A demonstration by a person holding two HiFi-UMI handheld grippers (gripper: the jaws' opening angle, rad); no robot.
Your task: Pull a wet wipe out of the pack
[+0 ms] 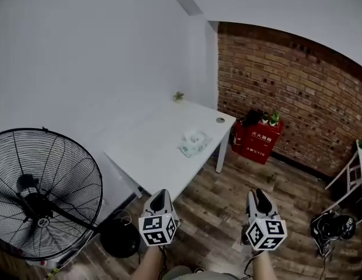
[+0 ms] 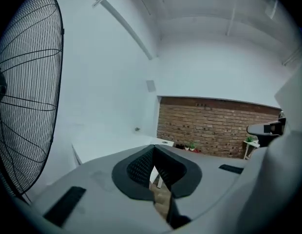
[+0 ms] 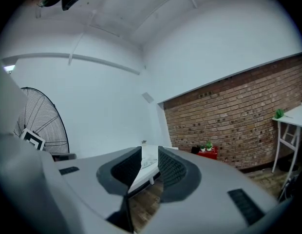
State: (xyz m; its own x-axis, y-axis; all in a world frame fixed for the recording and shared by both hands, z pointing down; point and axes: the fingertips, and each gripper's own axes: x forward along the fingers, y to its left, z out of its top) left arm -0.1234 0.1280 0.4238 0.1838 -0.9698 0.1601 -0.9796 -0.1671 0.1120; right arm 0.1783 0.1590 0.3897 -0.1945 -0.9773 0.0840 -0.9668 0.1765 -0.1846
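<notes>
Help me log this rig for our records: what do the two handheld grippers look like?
Both match. The left gripper and right gripper have pale grey bodies tapering to two black jaws with ribbed pads. Each carries a white cube printed with black square markers. No sleeves show on the forearms.

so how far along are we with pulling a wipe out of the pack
Nothing done: the wipe pack lies on the white table, far from both tongs. In hand: nothing; left tongs shut and empty, right tongs open and empty. Left: reach the pack, pull a wipe.
</notes>
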